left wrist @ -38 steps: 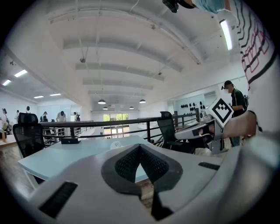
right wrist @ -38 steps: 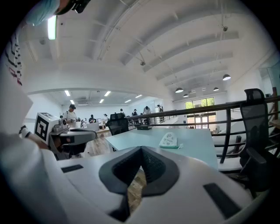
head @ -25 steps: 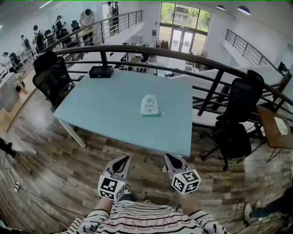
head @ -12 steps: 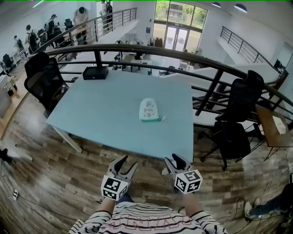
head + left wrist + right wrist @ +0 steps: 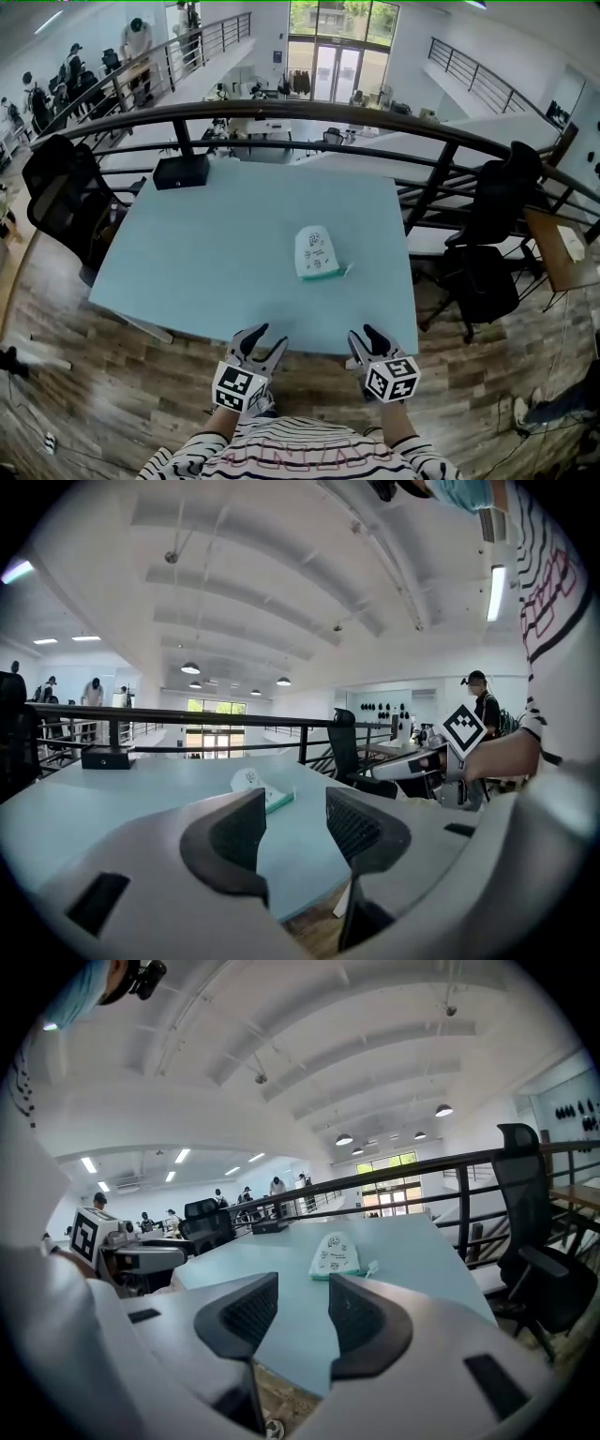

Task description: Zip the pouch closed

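A small white pouch [image 5: 316, 251] with printed figures and a green lower edge lies flat on the pale blue table [image 5: 206, 244], right of centre; its zip pull sticks out to the right. My left gripper [image 5: 265, 339] and right gripper [image 5: 364, 339] hover side by side at the table's near edge, well short of the pouch. Both have just opened and hold nothing. In the left gripper view the pouch [image 5: 251, 782] lies ahead beyond the empty gripper [image 5: 295, 832]. The right gripper view shows the pouch [image 5: 336, 1254] ahead of the empty gripper [image 5: 303, 1312].
A black box [image 5: 181, 171] sits at the table's far left corner. A dark railing [image 5: 375, 117] runs behind the table. Black office chairs stand at the left [image 5: 58, 192] and right [image 5: 492, 234]. The floor is wood planks.
Both grippers went from shut to open. They moved forward from over the floor to the table's near edge, and the table and pouch now sit closer in view.
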Tool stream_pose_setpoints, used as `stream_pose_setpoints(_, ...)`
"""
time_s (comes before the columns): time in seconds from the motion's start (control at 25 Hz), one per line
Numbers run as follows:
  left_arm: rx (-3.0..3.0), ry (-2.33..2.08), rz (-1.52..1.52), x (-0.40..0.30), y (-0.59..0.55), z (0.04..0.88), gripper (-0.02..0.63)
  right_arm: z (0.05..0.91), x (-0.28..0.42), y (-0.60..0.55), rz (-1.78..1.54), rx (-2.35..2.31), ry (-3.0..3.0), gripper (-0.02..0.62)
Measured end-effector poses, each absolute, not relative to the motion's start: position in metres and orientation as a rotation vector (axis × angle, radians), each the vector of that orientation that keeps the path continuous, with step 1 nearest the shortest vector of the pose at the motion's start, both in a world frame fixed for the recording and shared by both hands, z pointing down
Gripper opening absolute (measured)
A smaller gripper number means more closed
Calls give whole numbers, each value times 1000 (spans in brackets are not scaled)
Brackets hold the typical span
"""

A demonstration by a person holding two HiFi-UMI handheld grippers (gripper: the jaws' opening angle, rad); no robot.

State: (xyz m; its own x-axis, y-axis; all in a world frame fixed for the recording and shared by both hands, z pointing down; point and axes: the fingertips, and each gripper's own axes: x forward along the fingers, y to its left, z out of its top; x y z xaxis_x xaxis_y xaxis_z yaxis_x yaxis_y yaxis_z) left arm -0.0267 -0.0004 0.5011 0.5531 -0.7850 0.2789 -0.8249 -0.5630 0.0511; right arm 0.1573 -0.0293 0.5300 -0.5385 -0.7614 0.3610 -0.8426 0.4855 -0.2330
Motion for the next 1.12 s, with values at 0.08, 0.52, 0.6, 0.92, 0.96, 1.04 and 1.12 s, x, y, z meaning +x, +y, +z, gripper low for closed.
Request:
stream_pose_setpoints(0.08, 2626, -1333, 346, -41, -18, 503, 181, 534, 146, -45, 589, 1423, -2503, 181)
stream_pose_setpoints(0.52, 2683, -1174, 367, -102, -85, 519, 181, 544, 104, -114, 561, 1535, -2397, 176)
stream_pose_setpoints(0.6, 2666, -1165, 355, -104, -95, 525, 181, 546, 102, -126, 551, 1520, -2384, 176)
stream_pose_setpoints(0.92, 2603, -1218, 320, -93, -127, 536, 181, 562, 116, -180, 482, 1386, -2341, 176)
stream_pose_setpoints(0.96, 2594, -1229, 316, -90, -131, 536, 181, 565, 119, -187, 473, 1358, -2332, 176)
stream_pose_setpoints(1.04, 2574, -1257, 308, -85, -140, 537, 181, 573, 126, -199, 456, 1302, -2312, 176)
stream_pose_setpoints(1.12, 2551, -1286, 295, -80, -149, 539, 181, 582, 134, -213, 432, 1245, -2292, 173)
